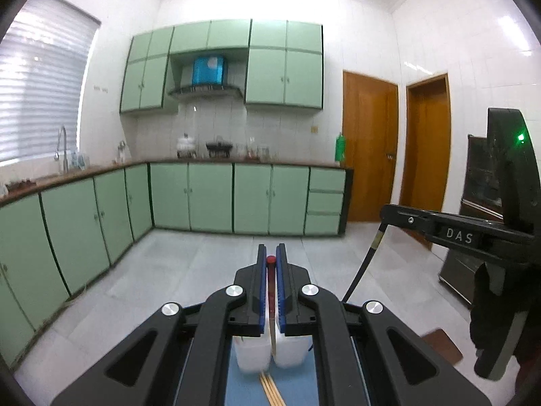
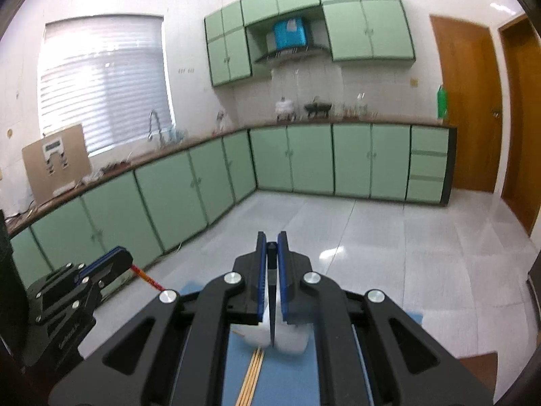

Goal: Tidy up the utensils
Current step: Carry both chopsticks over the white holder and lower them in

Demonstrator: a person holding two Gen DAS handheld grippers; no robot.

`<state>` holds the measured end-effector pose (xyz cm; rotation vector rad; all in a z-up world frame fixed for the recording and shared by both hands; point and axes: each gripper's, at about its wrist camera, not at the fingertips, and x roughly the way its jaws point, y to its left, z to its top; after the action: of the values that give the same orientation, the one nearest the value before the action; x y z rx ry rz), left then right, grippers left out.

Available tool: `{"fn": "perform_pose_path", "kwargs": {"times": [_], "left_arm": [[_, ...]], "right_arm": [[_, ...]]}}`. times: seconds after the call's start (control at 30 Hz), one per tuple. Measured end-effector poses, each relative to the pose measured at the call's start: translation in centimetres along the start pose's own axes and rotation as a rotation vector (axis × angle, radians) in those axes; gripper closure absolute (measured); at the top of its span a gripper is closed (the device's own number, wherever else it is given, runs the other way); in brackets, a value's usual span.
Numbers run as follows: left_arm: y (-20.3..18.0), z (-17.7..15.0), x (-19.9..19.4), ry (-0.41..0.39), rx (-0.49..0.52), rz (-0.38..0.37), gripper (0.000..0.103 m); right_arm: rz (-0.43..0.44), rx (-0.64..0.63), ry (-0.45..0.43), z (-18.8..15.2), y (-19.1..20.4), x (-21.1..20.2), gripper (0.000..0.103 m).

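My left gripper [image 1: 271, 253] is shut on a red-topped chopstick [image 1: 271, 291] that hangs down between the pads toward two white containers [image 1: 253, 352] on a blue mat [image 1: 294, 389]. My right gripper [image 2: 271, 242] is shut on a black chopstick [image 2: 271, 304], its tip hanging above the white containers [image 2: 287, 338]. Several wooden chopsticks [image 1: 270, 389] lie on the mat; they also show in the right wrist view [image 2: 252, 379]. The right gripper shows at the right of the left wrist view [image 1: 383, 211], and the left gripper at the lower left of the right wrist view [image 2: 125, 258].
Green kitchen cabinets [image 1: 209, 196] line the far and left walls under a brown counter [image 2: 135, 162] with a sink tap [image 1: 62, 149]. Two wooden doors [image 1: 368, 145] stand at the right. The grey tiled floor [image 2: 372, 237] lies below and beyond the mat.
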<state>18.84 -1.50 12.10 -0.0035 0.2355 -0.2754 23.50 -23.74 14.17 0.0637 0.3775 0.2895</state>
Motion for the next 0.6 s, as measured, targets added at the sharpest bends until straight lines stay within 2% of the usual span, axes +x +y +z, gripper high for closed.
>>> {"fn": "perform_pose_path", "kwargs": {"times": [0.1,0.2,0.37,0.6], "left_arm": [[0.4,1.2,2.4,-0.015,-0.013,0.005,0.098],[1.1,1.1,4.7,-0.019,-0.019,0.027,0.098],[1.5,-1.1,8.5,0.046,-0.023,0.047,0.098],[1.9,-3.6,10.5,0.128,-0.028,0.042,0.097]], "right_arm": [[-0.044,-0.014,-0.037,1.2,-0.3,2.0,0.097],[-0.065,-0.014,-0.036,1.3,-1.0,4.3,0.097],[-0.093,-0.024,0.023,-0.6,-1.7,8.0,0.097],[-0.074,-0.002,0.116,-3.8,-1.5,10.6,0.097]]}}
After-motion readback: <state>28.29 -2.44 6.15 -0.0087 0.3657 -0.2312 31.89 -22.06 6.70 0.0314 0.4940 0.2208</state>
